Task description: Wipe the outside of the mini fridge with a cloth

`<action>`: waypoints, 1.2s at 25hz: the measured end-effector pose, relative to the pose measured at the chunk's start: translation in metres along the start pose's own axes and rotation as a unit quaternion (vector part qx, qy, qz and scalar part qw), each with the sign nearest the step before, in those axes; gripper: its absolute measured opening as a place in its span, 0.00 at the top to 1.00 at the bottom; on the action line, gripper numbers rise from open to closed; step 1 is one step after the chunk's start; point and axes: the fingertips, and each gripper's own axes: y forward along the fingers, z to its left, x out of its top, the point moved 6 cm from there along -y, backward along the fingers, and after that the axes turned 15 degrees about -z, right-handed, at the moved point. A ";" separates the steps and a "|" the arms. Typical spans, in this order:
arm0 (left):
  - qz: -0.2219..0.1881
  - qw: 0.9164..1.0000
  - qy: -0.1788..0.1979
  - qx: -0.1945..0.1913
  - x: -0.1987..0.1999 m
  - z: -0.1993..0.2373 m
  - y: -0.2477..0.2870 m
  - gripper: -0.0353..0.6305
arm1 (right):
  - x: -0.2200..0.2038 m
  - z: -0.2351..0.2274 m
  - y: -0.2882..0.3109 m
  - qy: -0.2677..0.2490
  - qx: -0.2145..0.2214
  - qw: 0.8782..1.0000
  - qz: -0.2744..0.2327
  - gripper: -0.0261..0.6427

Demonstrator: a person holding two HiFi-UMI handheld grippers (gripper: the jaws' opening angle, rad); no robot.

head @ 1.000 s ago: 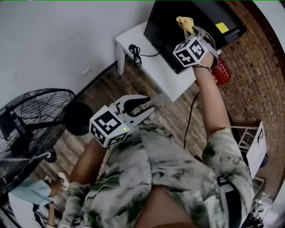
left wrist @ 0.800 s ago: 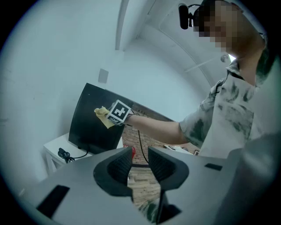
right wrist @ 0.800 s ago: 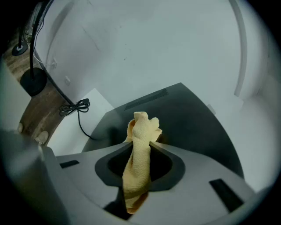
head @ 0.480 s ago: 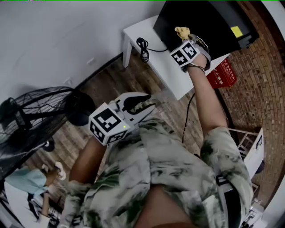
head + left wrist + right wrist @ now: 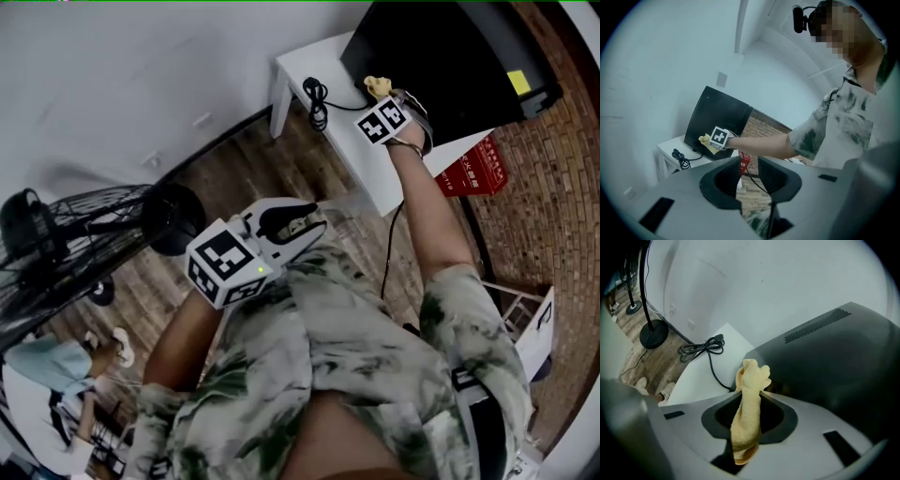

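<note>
Grippers: two.
Right gripper point(image 5: 382, 96): jaws clamped on one yellow cloth point(image 5: 749, 418), whose bunched end sits at the fridge's lower corner.
Left gripper point(image 5: 311, 225): jaws slightly apart, nothing between them, held near the torso.
Mini fridge point(image 5: 441, 56): one, black, on one white table point(image 5: 352, 155).
Cable point(image 5: 316, 94): one coil, on the table beside the fridge.
Fan point(image 5: 56, 253): one, on the floor.

The cloth point(image 5: 749, 404) is yellow, the mini fridge point(image 5: 441, 47) black.

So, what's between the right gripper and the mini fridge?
Only the yellow cloth, pinched in the right gripper, its bunched tip at the mini fridge. The right gripper view shows it.
</note>
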 end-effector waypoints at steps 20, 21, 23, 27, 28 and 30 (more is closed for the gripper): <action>-0.031 0.998 0.022 -0.040 0.015 -0.017 0.006 0.78 | 0.136 -0.189 -0.158 -0.024 -0.182 0.973 -0.141 0.82; -0.034 0.998 0.022 -0.039 0.015 -0.017 0.005 0.78 | 0.141 -0.195 -0.158 -0.028 -0.187 0.972 -0.139 0.82; -0.037 0.998 0.023 -0.035 0.016 -0.017 0.002 0.78 | 0.146 -0.206 -0.155 -0.033 -0.191 0.972 -0.132 0.82; -0.043 0.999 0.022 -0.026 0.018 -0.014 -0.004 0.78 | 0.145 -0.209 -0.138 -0.039 -0.189 0.975 -0.108 0.82; -0.044 0.999 0.021 -0.023 0.018 -0.013 -0.005 0.78 | 0.143 -0.207 -0.132 -0.040 -0.186 0.976 -0.103 0.82; -0.045 0.999 0.020 -0.018 0.017 -0.012 -0.007 0.78 | 0.140 -0.202 -0.121 -0.040 -0.177 0.979 -0.092 0.82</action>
